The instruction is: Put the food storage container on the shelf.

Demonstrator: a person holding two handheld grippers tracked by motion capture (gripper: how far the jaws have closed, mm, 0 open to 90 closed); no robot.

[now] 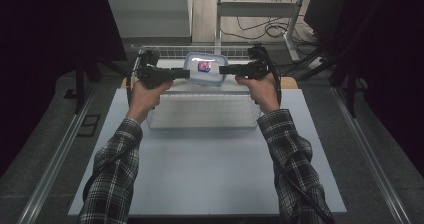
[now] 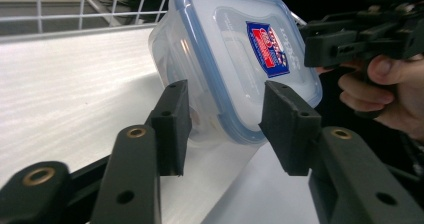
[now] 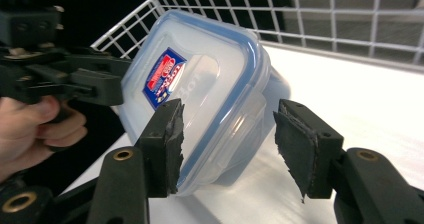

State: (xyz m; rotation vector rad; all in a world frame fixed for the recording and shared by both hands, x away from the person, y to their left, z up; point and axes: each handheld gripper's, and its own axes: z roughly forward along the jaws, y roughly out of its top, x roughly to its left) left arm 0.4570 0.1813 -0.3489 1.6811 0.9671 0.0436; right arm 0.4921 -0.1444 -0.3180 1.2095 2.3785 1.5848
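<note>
1. Since the plastic container (image 1: 205, 68) already sits tilted on the white surface inside the wire basket (image 1: 170, 49) at the far end of the bench (image 1: 210, 174), the carrying part of the job looks done; what seems left is to let it settle flat and draw both hands back.
2. Its blue-rimmed lid (image 2: 240, 49) with the red and blue label (image 2: 267, 49) is on and faces up and toward the person, so I judge that no work on the lid has begun, if any is meant.
3. The left claw (image 1: 185, 74) reaches in from the container's left side in the high view. In the left gripper view (image 2: 227, 126) its jaws stand apart on either side of the container's lower corner, with a visible gap at each pad, so it is released and grasps nothing.
4. The right claw (image 1: 223, 70) comes from the opposite side. In the right gripper view (image 3: 227, 146) one pad lies very near the lid edge, the other stands well clear of the tub's wall, so it too is released.
5. The container lies between the two claws, leaning on its lower edge, with nothing else seen propping it; it may tip down flat by itself.
</note>
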